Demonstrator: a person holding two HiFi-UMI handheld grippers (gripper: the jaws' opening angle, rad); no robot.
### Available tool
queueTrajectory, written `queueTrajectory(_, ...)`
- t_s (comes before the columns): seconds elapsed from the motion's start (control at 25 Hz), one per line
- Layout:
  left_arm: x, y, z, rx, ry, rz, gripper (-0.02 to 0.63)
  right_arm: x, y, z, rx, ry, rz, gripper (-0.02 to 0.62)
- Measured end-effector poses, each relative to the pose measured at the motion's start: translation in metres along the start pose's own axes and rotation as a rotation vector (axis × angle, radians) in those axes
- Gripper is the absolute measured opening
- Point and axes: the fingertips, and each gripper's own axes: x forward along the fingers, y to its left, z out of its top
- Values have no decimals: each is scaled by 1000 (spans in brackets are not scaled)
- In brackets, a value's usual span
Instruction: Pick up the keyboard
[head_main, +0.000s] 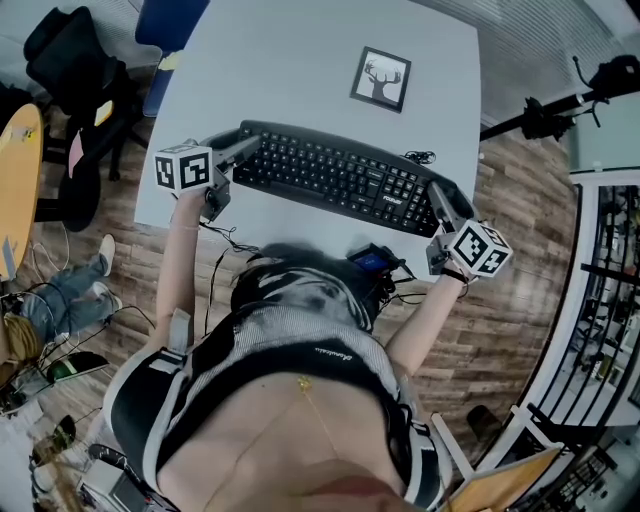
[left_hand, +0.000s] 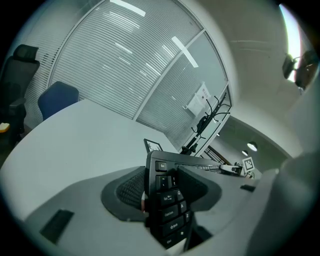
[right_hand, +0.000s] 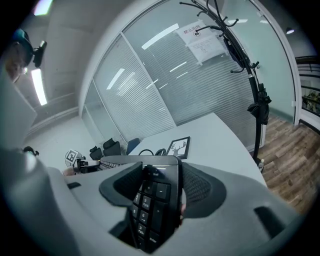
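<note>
The black keyboard (head_main: 340, 178) sat lengthwise over the grey worktop (head_main: 300, 50), seemingly just clear of it, with a framed deer picture (head_main: 381, 78) at its one o'clock. The left gripper (head_main: 243, 150) clamped its nine o'clock end and the right gripper (head_main: 437, 195) its three o'clock end. The lift looked under way; the next move would call for raising both ends evenly.

The keyboard (head_main: 335, 178) is black with white key legends. The surface (head_main: 290, 70) is pale grey. The black-framed picture (head_main: 381, 78) shows a dark stag on white. The floor (head_main: 520, 270) is brown wood-grain.
</note>
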Motion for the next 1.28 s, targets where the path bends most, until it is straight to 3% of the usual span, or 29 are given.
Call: queueTrajectory(1.28,-21,-18,16,33,-51,4,189,-16,18,16,-17,-29,15,241)
